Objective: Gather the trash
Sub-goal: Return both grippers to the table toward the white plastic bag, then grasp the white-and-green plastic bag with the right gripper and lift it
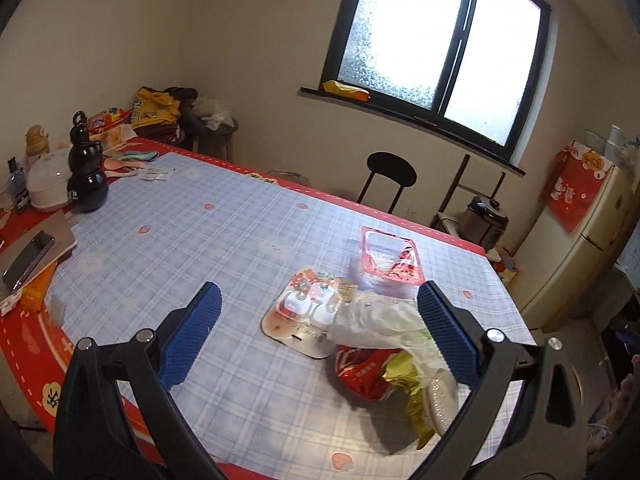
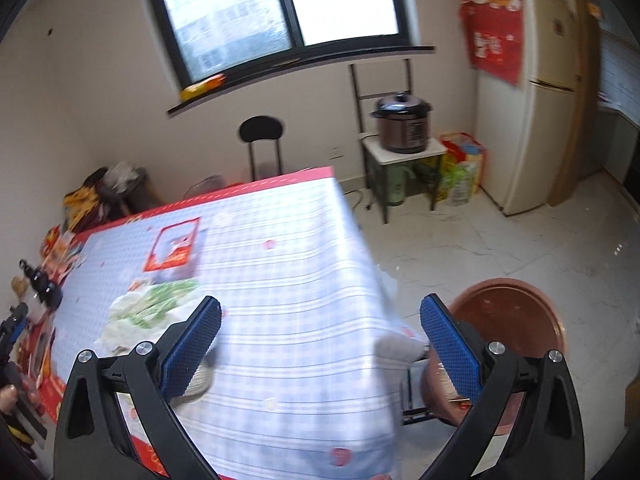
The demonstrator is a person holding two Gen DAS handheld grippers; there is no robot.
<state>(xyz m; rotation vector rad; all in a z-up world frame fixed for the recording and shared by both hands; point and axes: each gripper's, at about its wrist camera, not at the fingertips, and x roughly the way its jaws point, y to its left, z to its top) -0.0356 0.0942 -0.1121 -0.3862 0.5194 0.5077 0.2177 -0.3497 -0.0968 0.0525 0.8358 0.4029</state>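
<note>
The trash lies in a heap on your worktop [image 1: 224, 208]: a crumpled white plastic bag [image 1: 376, 320] over a red snack wrapper [image 1: 356, 368], a blister card [image 1: 304, 312] touching them, a clear red-edged pouch [image 1: 388, 260] just beyond. Your left tool [image 1: 320, 320] is spread wide above the heap, gripping nothing. Your right tool [image 2: 320, 320] gapes empty over the worktop's edge, near a brown basin [image 2: 508, 320] on the floor.

Left wrist view: above the table [image 1: 168, 216], looking down and across it toward the window [image 1: 436, 44]. Right wrist view: higher, at the table's corner, facing the same window [image 2: 276, 8]. Shared: tabletop, window, chair [image 1: 390, 172], fridge [image 2: 532, 92].
</note>
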